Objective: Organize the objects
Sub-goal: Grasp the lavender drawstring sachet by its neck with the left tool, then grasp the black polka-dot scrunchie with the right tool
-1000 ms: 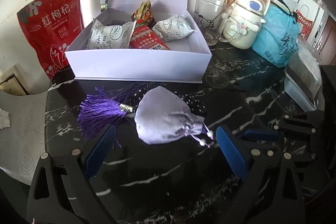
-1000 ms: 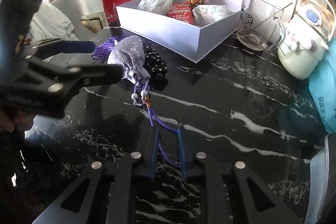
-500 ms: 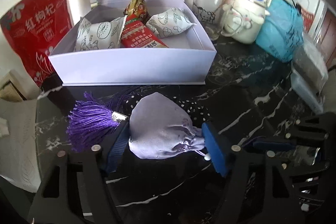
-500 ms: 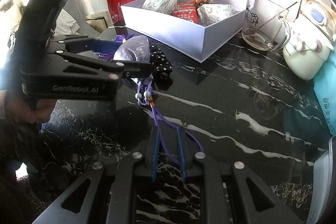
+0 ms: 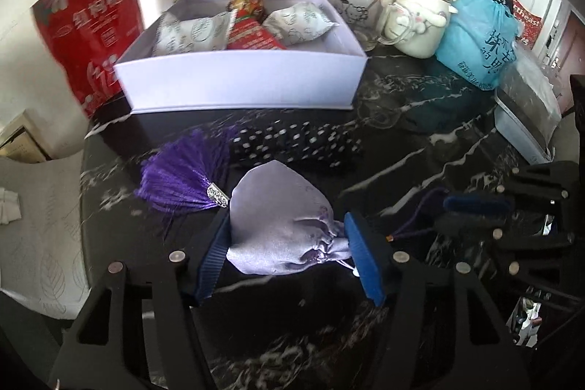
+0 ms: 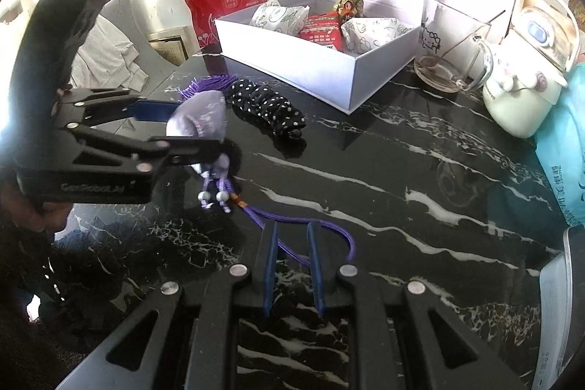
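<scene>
pouch: lilac satin drawstring pouch (image 5: pixel 278 225), near centre of the black marble counter (image 5: pixel 402 148), just in front of the box
left gripper (image 5: pixel 289 258): jaws clamped on the pouch, blue pads pressing both sides, neck end bunched against the right pad
right gripper (image 6: pixel 290 243): jaws nearly closed around the purple cord (image 6: pixel 292 220); cord runs between the pads, but can't tell if it's actually pinched or just lying on the counter there
cord: goes from the pouch neck with white beads (image 6: pixel 212 196) toward the right gripper, loops out past its right side
tassel: purple tassel (image 5: pixel 179 178) with silver cap, fans out far-left of the pouch, looks attached to it
scrunchie: black polka-dot scrunchie (image 5: pixel 296 148) between pouch and box, touching neither gripper
box: white box (image 5: pixel 241 86), lid propped open, far centre; snack packets (image 5: pixel 190 33) inside, free space at the right end
clutter: red bag (image 5: pixel 87 35) far left, glass mug (image 5: pixel 356 2) and white kettle (image 5: pixel 420 21) far right, blue bag (image 5: pixel 479 39) beyond
step: grasp made, pouch ready to lift; my read, it's headed for the box
next: lift clear of the front wall, carry far, drop into the open space; right side has to manage cord slack
risk: tassel and cord trail, could snag the scrunchie or box edge
</scene>
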Tool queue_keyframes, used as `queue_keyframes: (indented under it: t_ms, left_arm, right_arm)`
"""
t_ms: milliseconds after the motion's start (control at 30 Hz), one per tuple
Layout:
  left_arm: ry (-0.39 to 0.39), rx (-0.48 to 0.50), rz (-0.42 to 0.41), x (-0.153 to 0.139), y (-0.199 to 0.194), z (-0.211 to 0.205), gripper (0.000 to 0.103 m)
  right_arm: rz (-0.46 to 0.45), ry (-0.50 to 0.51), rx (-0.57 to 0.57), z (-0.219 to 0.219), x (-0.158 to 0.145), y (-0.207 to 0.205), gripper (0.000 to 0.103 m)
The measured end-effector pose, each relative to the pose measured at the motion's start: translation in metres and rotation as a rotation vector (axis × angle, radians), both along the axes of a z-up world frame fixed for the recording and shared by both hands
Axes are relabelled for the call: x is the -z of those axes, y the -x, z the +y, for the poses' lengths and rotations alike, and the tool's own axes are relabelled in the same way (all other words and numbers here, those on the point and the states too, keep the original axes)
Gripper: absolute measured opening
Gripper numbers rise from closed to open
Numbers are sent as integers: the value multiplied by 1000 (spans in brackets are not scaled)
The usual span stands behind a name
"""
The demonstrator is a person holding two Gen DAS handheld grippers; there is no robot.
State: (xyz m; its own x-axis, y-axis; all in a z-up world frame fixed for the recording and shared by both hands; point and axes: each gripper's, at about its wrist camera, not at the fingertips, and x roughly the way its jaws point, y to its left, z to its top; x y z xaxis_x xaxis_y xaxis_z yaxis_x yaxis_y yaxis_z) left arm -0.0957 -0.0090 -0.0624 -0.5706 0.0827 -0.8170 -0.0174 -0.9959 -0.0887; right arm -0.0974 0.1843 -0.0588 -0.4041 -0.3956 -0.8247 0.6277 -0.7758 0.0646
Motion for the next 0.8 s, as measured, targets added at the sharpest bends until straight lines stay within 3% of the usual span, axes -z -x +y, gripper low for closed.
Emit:
queue_keyframes:
  t_ms: [200,367,400,500,633,800]
  left_arm:
    - [0,-53,-7,-1,-21,-22,62]
    - [-12,-62,-18,4,-25,-30,73]
    - [-13,-61,-19,5,-25,-30,74]
    - [-16,-42,-29,8,-24,-29,77]
    - [15,-24,-58,15,-19,-23,84]
    - [30,-13,-44,17,-14,-24,85]
  right_arm:
    - [4,-3,2,-12,-2,5,16]
    - [30,2,-8,-27,-7,17,18]
    - [36,4,-9,-29,-8,19,23]
    - [56,11,-9,-36,-9,29,53]
    - [79,-7,-31,-47,-8,45,53]
    - [70,-7,-88,-62,-1,64,54]
